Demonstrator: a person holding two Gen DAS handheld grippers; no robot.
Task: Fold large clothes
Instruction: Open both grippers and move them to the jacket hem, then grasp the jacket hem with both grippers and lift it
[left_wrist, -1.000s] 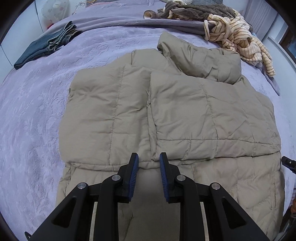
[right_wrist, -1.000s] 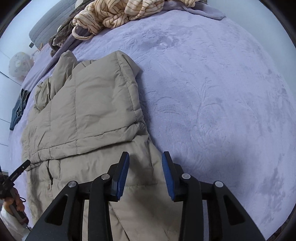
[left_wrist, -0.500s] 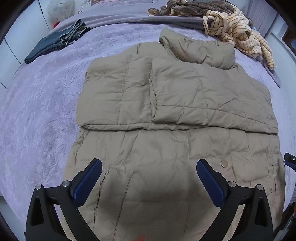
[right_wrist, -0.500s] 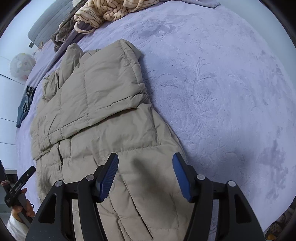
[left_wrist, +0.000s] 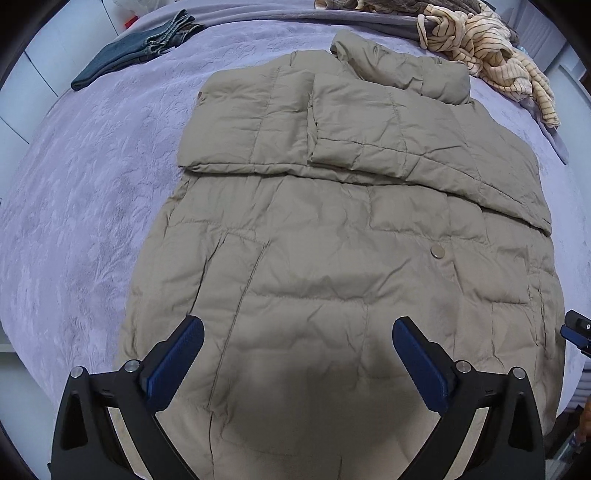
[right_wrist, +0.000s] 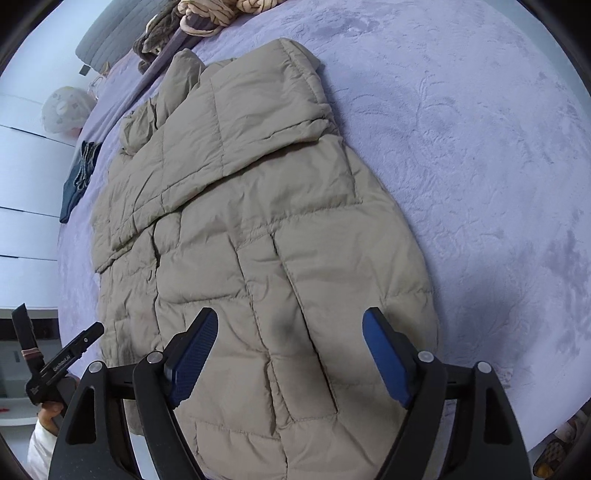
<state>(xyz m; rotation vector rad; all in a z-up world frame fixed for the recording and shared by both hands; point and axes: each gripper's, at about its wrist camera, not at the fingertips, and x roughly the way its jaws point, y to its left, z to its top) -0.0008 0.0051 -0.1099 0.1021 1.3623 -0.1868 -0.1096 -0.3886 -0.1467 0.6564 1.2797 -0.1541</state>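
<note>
A tan quilted puffer jacket (left_wrist: 332, 229) lies flat on the purple bed cover (left_wrist: 92, 192), sleeves folded across its upper half, collar at the far end. It also shows in the right wrist view (right_wrist: 258, 229). My left gripper (left_wrist: 297, 354) is wide open and empty, hovering above the jacket's near hem. My right gripper (right_wrist: 290, 350) is wide open and empty, above the hem's right part. The right gripper's tip (left_wrist: 578, 328) shows at the left view's right edge, and the left gripper (right_wrist: 62, 365) at the right view's lower left.
Folded dark jeans (left_wrist: 136, 55) lie at the far left of the bed. A pile of striped and brown clothes (left_wrist: 491, 55) lies at the far right. A white printed bag (right_wrist: 64, 109) stands beyond the bed. The bed's near edge runs just below the hem.
Both grippers have opened wide and pulled back toward the jacket's hem; a second ago they were nearly shut farther up the jacket, near the folded sleeves.
</note>
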